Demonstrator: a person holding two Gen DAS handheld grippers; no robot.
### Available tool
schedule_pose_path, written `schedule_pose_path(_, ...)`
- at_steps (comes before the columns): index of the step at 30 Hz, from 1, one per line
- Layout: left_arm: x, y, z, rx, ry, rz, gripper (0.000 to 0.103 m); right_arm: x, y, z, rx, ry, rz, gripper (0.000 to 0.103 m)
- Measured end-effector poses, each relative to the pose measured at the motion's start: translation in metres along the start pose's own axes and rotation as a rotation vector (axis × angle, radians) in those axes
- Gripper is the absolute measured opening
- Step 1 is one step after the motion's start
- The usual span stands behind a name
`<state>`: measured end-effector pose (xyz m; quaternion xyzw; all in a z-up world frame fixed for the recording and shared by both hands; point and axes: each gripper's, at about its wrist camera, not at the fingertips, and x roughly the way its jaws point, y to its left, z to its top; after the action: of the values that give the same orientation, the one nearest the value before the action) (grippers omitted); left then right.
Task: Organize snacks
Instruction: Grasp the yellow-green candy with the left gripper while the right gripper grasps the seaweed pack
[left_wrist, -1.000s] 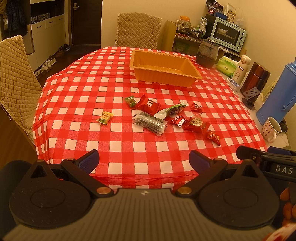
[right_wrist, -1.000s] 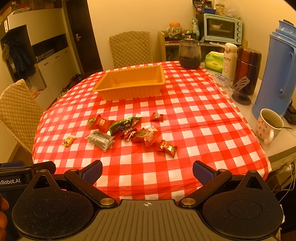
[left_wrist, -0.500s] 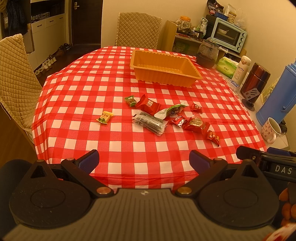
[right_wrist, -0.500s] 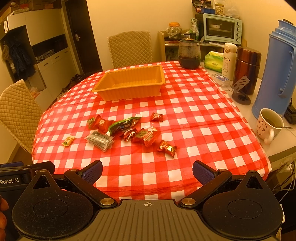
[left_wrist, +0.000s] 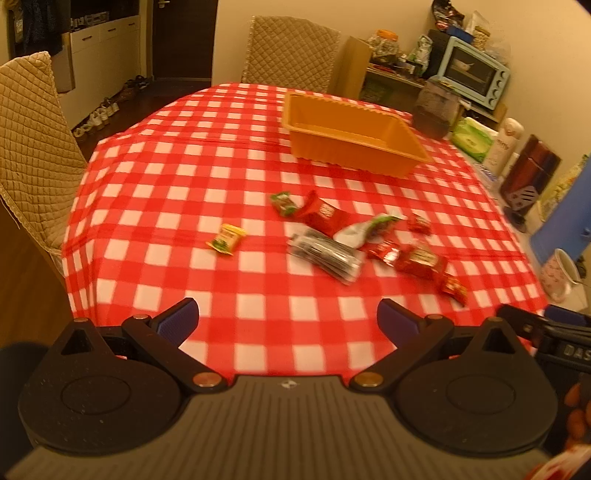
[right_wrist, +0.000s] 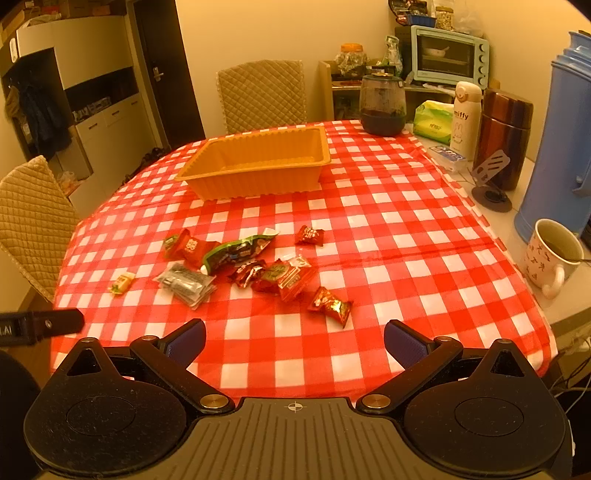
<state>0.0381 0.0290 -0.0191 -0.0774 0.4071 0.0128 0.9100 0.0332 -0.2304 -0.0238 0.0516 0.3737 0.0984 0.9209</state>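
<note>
Several wrapped snacks lie in a loose cluster mid-table: a yellow-green candy (left_wrist: 226, 239) (right_wrist: 122, 282) apart at the left, a grey-black packet (left_wrist: 325, 254) (right_wrist: 186, 283), a red pouch (left_wrist: 323, 214) (right_wrist: 190, 246), a green-white wrapper (right_wrist: 240, 250), and small red candies (right_wrist: 330, 302). An empty orange tray (left_wrist: 351, 138) (right_wrist: 258, 166) stands beyond them. My left gripper (left_wrist: 287, 319) and right gripper (right_wrist: 294, 341) are open and empty, hovering over the near table edge, short of the snacks.
The table has a red-white checked cloth (right_wrist: 388, 229). At the right edge stand a mug (right_wrist: 552, 254), blue thermos (right_wrist: 565, 147), brown flask (right_wrist: 506, 136), white bottle (right_wrist: 466, 114) and dark jar (right_wrist: 382, 103). Quilted chairs (left_wrist: 33, 147) (right_wrist: 262, 96) stand left and behind.
The left wrist view has shifted and is now blurred, with the snacks lower and further right in it; the left gripper is moving. The right gripper has barely moved. Both stay open.
</note>
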Motion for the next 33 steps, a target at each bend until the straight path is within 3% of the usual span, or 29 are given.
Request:
schedule_pose_path(4,0.022,0.017,0.012,0.018,-0.001,0.034,0.096,0.015,-0.003,0.004,0.008,0.000,0.011,0.102)
schedule_pose_path(7,0.042,0.030,0.020,0.035,0.015,0.050,0.091,0.029,-0.001,0.006,0.009,0.011,0.032,0.087)
schedule_pose_path(13,0.082,0.048,0.037,0.092,0.052,0.062,0.084,0.064,0.009,0.008,-0.002,0.045,0.053,0.079)
schedule_pose_path(18,0.116,0.057,0.047,0.134,0.092,0.034,0.069,0.090,0.018,0.012,-0.022,0.064,0.106,0.068)
schedule_pose_path(22,0.136,0.059,0.052,0.179,0.118,0.010,0.059,0.103,0.032,0.016,-0.062,0.047,0.152,0.066)
schedule_pose_path(30,0.154,0.057,0.054,0.264,0.148,-0.022,0.028,0.135,0.058,0.018,-0.143,0.074,0.225,0.066)
schedule_pose_path(33,0.154,0.057,0.053,0.266,0.144,-0.026,0.026,0.145,0.064,0.018,-0.169,0.083,0.245,0.066)
